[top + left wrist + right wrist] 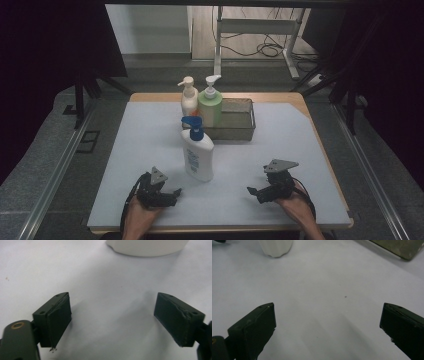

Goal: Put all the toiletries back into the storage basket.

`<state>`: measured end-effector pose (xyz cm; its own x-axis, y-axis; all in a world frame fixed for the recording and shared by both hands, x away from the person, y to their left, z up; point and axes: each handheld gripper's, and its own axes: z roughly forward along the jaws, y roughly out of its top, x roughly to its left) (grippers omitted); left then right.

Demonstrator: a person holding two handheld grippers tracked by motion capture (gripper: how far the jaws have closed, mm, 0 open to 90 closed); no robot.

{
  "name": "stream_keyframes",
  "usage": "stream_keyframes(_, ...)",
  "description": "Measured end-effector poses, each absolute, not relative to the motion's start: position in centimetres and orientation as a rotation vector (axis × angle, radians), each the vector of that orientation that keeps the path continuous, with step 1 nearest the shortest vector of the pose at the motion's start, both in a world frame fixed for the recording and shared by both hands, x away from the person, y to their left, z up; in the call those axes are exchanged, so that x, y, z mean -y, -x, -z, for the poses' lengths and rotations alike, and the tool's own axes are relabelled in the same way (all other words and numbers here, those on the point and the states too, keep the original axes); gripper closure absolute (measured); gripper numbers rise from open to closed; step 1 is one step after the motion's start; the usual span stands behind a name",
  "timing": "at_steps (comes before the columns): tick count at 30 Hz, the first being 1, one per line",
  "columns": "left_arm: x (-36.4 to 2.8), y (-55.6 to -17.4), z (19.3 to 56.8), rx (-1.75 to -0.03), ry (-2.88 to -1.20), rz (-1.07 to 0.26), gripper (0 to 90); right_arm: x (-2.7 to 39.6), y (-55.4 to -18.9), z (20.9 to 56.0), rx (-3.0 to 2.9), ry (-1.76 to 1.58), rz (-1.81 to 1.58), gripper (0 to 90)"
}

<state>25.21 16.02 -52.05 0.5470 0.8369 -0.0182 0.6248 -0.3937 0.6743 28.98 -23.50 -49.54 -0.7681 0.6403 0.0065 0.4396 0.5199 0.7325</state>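
A white lotion bottle (198, 154) with a blue pump stands upright in the middle of the white table top (150, 135). My left gripper (175, 196) lies low near the front edge, left of the bottle and apart from it, jaws open with nothing between them. In the left gripper view the open gripper (112, 320) faces the bottle's white base (147, 246). My right gripper (254, 194) sits to the bottle's right, also open and holding nothing. The right gripper view shows that gripper (328, 332) over bare table, with the bottle's base (276, 247) far off.
A grey metal tray (237, 122) sits behind the lotion bottle, its corner (402, 247) seen from the right gripper. A green pump bottle (210, 104) stands at the tray's left end, with a cream pump bottle (188, 99) beside it. Metal rails flank the table.
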Motion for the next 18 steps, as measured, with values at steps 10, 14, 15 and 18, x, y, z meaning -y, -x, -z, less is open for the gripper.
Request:
stream_keyframes(10,-16.2,-25.3,52.2,-1.177,-2.138,-0.443,12.7,22.2,-29.3,48.1,-2.520,-0.843,-1.169,0.0)
stream_keyframes(14,-16.2,-25.3,52.2,-1.174,-2.133,-0.441,12.4,21.7,-29.5,47.3,-2.518,-0.823,-1.185,0.0)
stream_keyframes(15,-16.2,-25.3,52.2,-1.173,-2.133,-0.441,12.4,21.5,-29.6,47.1,-2.515,-0.821,-1.189,0.0)
stream_keyframes(18,-16.2,-25.2,52.3,-1.173,-2.124,-0.446,12.4,21.1,-29.8,46.5,-2.509,-0.814,-1.206,0.0)
